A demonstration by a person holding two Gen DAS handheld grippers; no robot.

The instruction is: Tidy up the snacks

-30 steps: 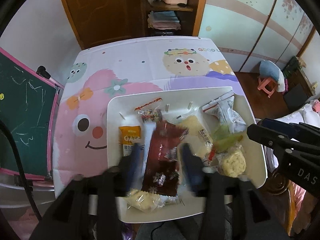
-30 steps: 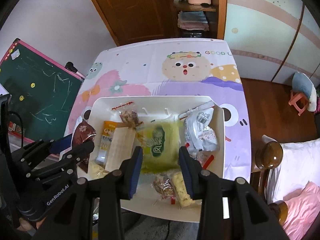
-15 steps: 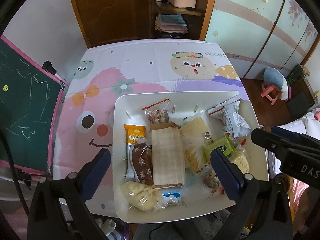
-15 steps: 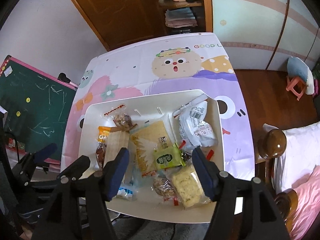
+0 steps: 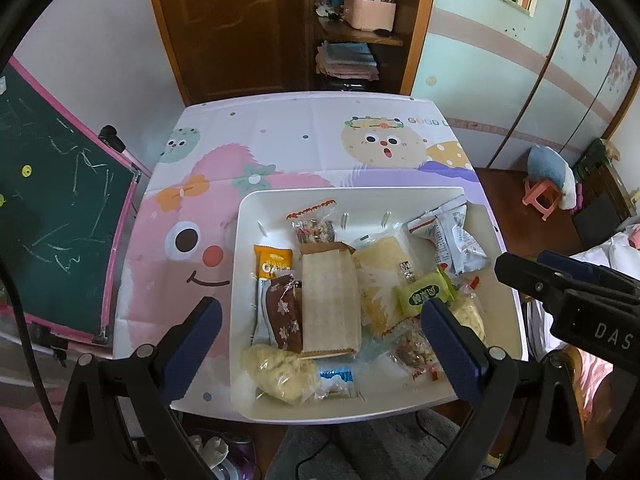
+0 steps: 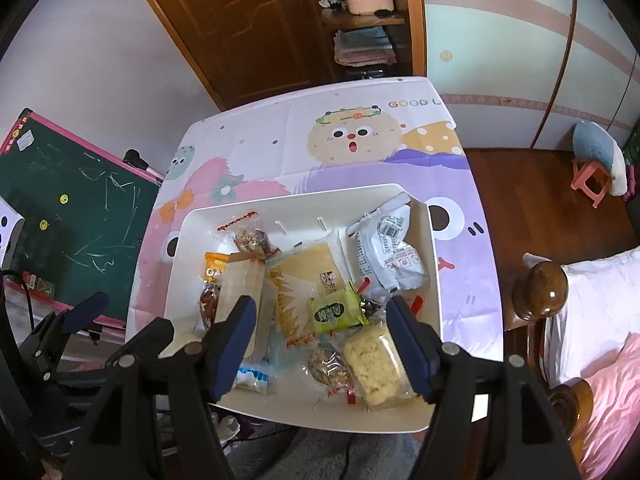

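Note:
A white tray full of wrapped snacks sits on the near part of the cartoon tablecloth. In it lie a tan paper packet, a dark brown wrapper, an orange packet, a green packet and a white bag. My left gripper hovers above the tray, wide open and holding nothing. My right gripper hangs open over the tray, above the green packet and a pale rice cake, touching neither. Each gripper shows at the edge of the other's view.
A green chalkboard stands left of the table. A bed with a wooden post is close on the right. Behind the table are a brown door and a shelf. The cloth's far half is bare.
The left gripper let go of the dark brown wrapper, opened wide and pulled back. The right gripper opened and the green packet dropped into the tray.

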